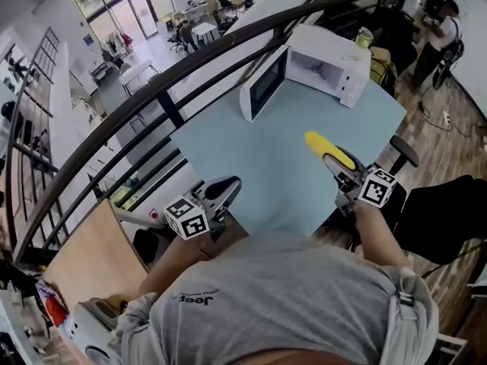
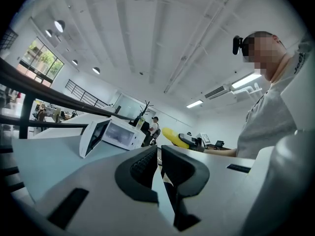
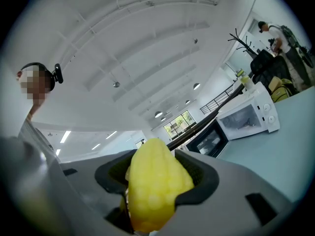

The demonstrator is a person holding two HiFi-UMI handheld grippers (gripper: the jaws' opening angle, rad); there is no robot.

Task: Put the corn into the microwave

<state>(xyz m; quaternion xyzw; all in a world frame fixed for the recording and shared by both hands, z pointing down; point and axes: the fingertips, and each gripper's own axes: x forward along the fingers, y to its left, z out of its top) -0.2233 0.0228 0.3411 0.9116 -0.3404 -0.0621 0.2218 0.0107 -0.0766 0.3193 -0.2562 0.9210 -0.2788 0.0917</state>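
Grey-shirted person [image 1: 281, 303] at a pale blue table [image 1: 251, 150], with the microwave [image 1: 327, 71] open at its far side.
Empty, the left gripper [image 1: 221, 192] has its jaws nearly together; the right gripper [image 1: 340, 167] clamps the corn [image 1: 327, 149] above the table's near edge, well apart from the microwave.

Open mezzanine. Wood plank floor [image 1: 449, 139] on the right. Pale blue table [image 1: 251, 173] stands just beside a dark curved railing [image 1: 183, 63]. Beyond the railing is a lower level with desks [image 1: 204, 29] and chairs, and tall glass doors [image 1: 125, 10] bright with daylight. White ceiling [image 2: 147, 33]; round lamps [image 2: 59, 25] and strip lights [image 2: 246, 79] lit. Bare coat stand [image 3: 240, 37] at the back.
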